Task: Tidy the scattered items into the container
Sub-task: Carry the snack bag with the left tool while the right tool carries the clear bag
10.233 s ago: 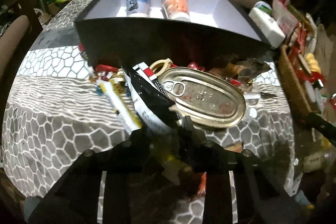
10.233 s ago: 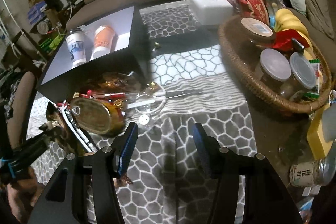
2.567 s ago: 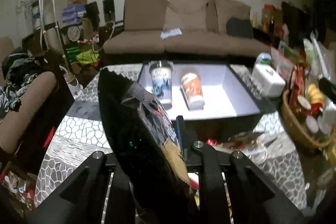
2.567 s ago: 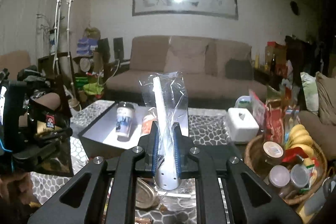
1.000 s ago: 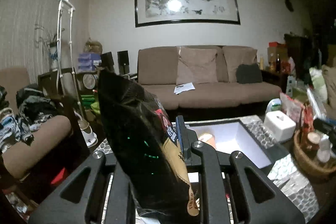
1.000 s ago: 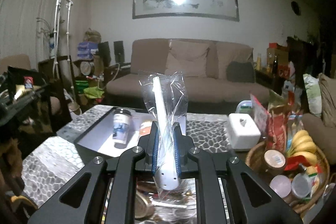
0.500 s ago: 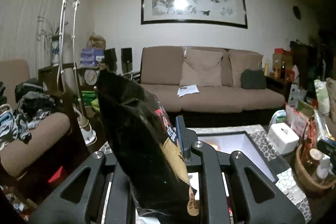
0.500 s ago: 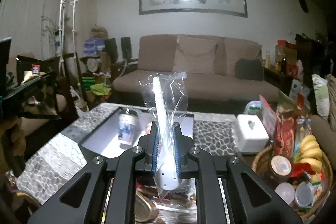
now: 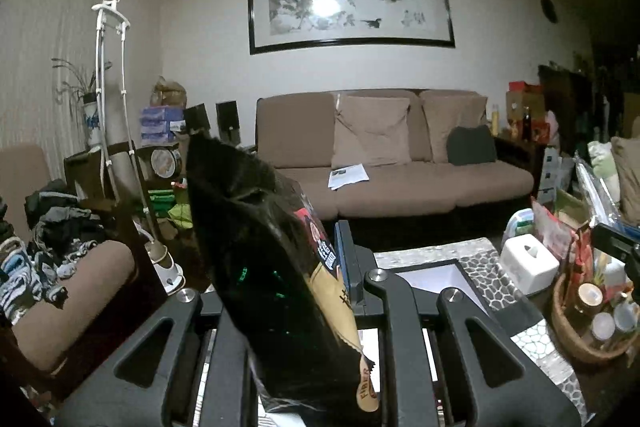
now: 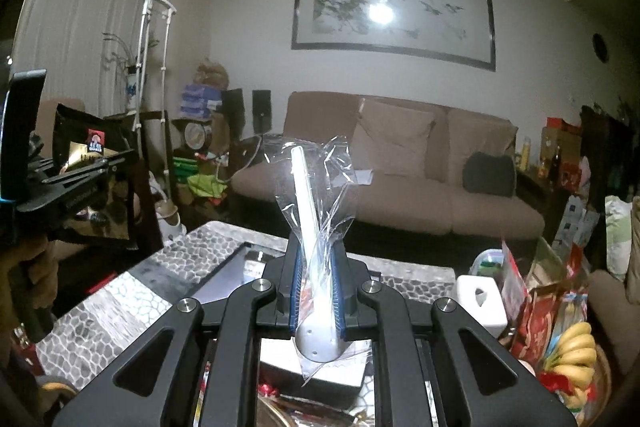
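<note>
A black snack bag (image 9: 276,287) stands upright in my left gripper (image 9: 308,267), which is shut on it; the bag hides the left finger and much of the table. In the right wrist view the same bag (image 10: 90,151) and left gripper (image 10: 80,175) hang at the far left, high above the table. My right gripper (image 10: 316,287) is shut on a white plastic spoon in a clear wrapper (image 10: 308,219), which sticks up between the blue pads. The black box with a white inside (image 9: 436,279) (image 10: 228,281) lies below and ahead of both grippers.
A wicker basket of jars and snacks (image 9: 572,339) and a white tissue box (image 9: 528,263) (image 10: 480,303) stand to the right of the box. Bananas (image 10: 572,359) lie in the basket. Loose wrappers (image 10: 288,411) remain on the patterned tablecloth (image 10: 120,291). A brown sofa (image 9: 400,179) stands behind.
Both grippers have risen with their items still held. The table, box and basket have sunk lower in both views, and more of the wall and painting shows.
</note>
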Demonstrator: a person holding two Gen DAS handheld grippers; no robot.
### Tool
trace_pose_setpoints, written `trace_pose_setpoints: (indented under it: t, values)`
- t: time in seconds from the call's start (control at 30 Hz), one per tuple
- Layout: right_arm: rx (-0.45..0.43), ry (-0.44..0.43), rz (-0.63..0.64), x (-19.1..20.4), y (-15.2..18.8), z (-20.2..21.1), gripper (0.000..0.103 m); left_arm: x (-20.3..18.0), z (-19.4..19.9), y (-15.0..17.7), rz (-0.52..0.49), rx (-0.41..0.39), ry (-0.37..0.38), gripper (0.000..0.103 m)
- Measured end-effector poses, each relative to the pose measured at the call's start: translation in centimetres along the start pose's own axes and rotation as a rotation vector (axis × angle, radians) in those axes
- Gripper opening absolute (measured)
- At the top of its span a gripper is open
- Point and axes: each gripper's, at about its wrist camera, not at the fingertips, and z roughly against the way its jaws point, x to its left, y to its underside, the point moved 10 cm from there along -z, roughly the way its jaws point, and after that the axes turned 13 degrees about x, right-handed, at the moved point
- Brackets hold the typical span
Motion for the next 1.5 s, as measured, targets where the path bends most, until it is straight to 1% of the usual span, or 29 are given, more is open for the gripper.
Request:
trace_pose_setpoints:
  t: [0.2, 0.27, 0.33, 0.43, 0.5, 0.57, 0.63, 0.73, 0.87, 0.97, 1.1, 1.2, 1.33, 1.43, 1.5]
  values:
    - [-0.002, 0.022, 0.016, -0.2, -1.9, -0.3, 0.012, -1.2, 0.4, -2.0, -0.023, 0.003, 0.014, 0.014]
    - [0.008, 0.019, 0.012, -0.4, -2.2, -0.8, 0.012, -1.6, 0.1, -2.5, -0.048, 0.001, -0.001, 0.014]
    - [0.024, 0.028, 0.013, -0.6, -2.4, -1.2, 0.012, -1.8, -0.7, -2.6, -0.075, 0.001, -0.035, 0.014]
    - [0.035, 0.038, 0.025, -1.0, -2.8, -1.9, 0.012, -2.1, -2.0, -2.7, -0.071, 0.025, -0.017, 0.014]
    - [0.038, 0.041, 0.025, -1.2, -3.3, -2.5, 0.012, -2.2, -2.9, -3.0, -0.083, 0.028, -0.03, 0.014]
    - [0.04, 0.071, 0.029, -1.6, -3.8, -3.3, 0.012, -2.3, -3.6, -3.3, -0.099, 0.024, -0.055, 0.014]
    - [0.051, 0.104, 0.045, -1.7, -3.9, -4.2, 0.012, -2.6, -4.3, -3.4, -0.107, 0.027, -0.057, 0.014]
    - [0.062, 0.09, 0.056, -1.4, -3.9, -5.8, 0.012, -3.1, -5.6, -3.5, -0.118, 0.04, -0.052, 0.014]
    - [0.08, 0.1, 0.075, -1.5, -3.7, -7.7, 0.012, -3.7, -7.5, -3.4, -0.129, 0.059, -0.045, 0.014]
    - [0.088, 0.081, 0.078, -1.4, -3.7, -9.0, 0.012, -3.9, -8.8, -3.2, -0.125, 0.081, -0.035, 0.014]
    - [0.115, 0.107, 0.102, -1.4, -3.3, -10.8, 0.012, -4.4, -10.4, -2.8, -0.121, 0.095, -0.021, 0.014]
    - [0.136, 0.109, 0.119, -1.1, -2.8, -12.3, 0.012, -5.1, -11.9, -1.9, -0.133, 0.127, -0.015, 0.014]
    - [0.166, 0.092, 0.119, -1.1, -1.9, -13.9, 0.012, -5.5, -13.4, -1.2, -0.138, 0.148, -0.022, 0.014]
    - [0.172, 0.077, 0.098, -1.3, -1.5, -14.9, 0.012, -5.4, -14.7, -0.5, -0.15, 0.162, -0.058, 0.014]
    - [0.194, 0.066, 0.092, -1.3, -1.0, -15.9, 0.012, -5.4, -15.6, 0.1, -0.155, 0.184, -0.061, 0.014]
